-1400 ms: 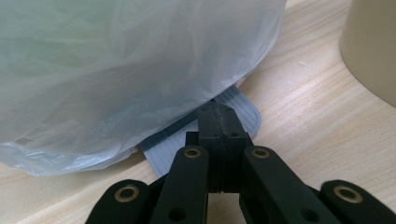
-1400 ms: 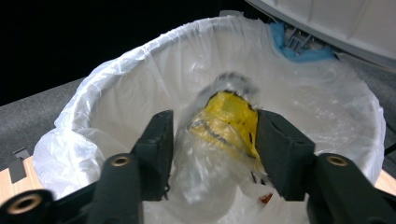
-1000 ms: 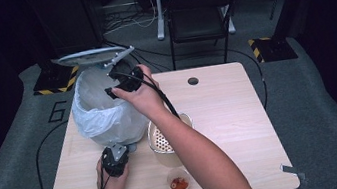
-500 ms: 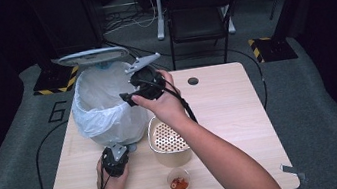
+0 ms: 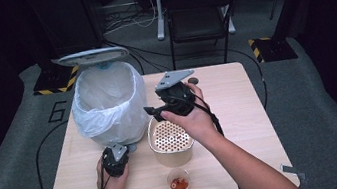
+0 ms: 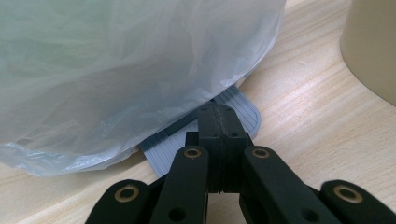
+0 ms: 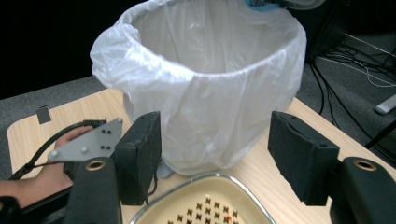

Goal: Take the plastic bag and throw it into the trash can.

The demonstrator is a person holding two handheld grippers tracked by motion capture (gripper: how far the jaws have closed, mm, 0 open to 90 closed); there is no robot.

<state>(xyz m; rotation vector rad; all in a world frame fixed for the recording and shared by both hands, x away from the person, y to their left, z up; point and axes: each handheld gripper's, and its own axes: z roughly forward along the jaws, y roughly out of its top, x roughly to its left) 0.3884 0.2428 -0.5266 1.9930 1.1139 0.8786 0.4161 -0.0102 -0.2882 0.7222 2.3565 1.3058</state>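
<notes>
A bin lined with a white plastic bag [image 5: 107,106] stands at the table's back left, its lid [image 5: 92,56] raised. My left gripper [image 5: 115,160] is shut, and its tips [image 6: 217,116] rest on the bin's grey ribbed pedal [image 6: 163,149]. My right gripper [image 5: 156,110] hovers over a beige container with a perforated insert [image 5: 170,139], pointing at the bin [image 7: 210,88]. Its jaws have just been opening and stand open with nothing between the pads [image 7: 140,158]. The container's rim [image 7: 210,179] lies just below them.
A small clear cup with red contents [image 5: 178,183] sits near the wooden table's [image 5: 239,109] front edge. A small dark disc [image 5: 194,80] lies at the back. A black folding chair [image 5: 200,14] stands behind the table. Cables trail across the floor.
My right gripper has come away from the bin's mouth, moving right and nearer, to above the beige container, and its jaws stand wider. The left gripper has stayed on the pedal.
</notes>
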